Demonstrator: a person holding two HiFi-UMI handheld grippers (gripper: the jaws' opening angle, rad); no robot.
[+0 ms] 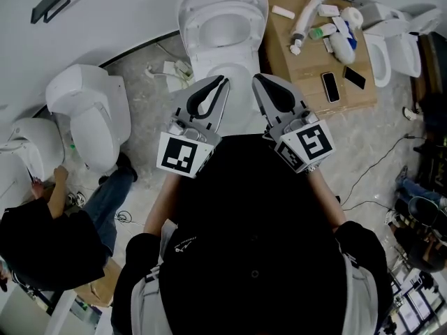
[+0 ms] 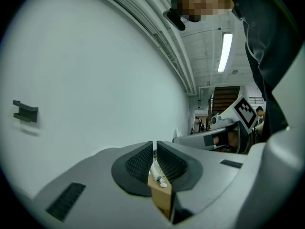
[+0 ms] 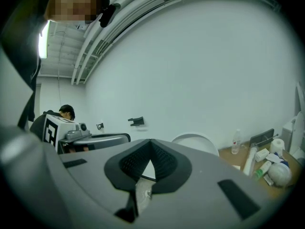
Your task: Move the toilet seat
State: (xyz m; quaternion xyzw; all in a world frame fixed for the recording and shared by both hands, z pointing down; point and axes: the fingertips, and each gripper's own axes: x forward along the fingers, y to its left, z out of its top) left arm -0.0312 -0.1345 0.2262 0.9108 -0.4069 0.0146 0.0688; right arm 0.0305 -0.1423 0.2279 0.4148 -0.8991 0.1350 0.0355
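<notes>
Left gripper [image 1: 223, 81] jaws all but together, empty, right gripper [image 1: 257, 77] jaws closed, empty, black-and-white marker cube [image 1: 184, 155] on each, toilet seat [image 1: 255, 12] on white toilet [image 1: 223, 67] just ahead of both tips, untouched

Ahead of you the toilet [image 1: 223, 19] backs onto the wall [image 1: 105, 12], so you have no way round behind it. On its right a cardboard bench [image 1: 307, 75] stands just beside the bowl, crowded with bottles [image 1: 306, 16] and phones [image 1: 330, 86], leaving you little room to pass there. On its left a strip of floor [image 1: 150, 117] lies open as far as a second toilet [image 1: 91, 114], save for white fittings [image 1: 171, 72] near the wall. A crouching person [image 1: 49, 236] blocks your far left. Above the bowl the air is open
</notes>
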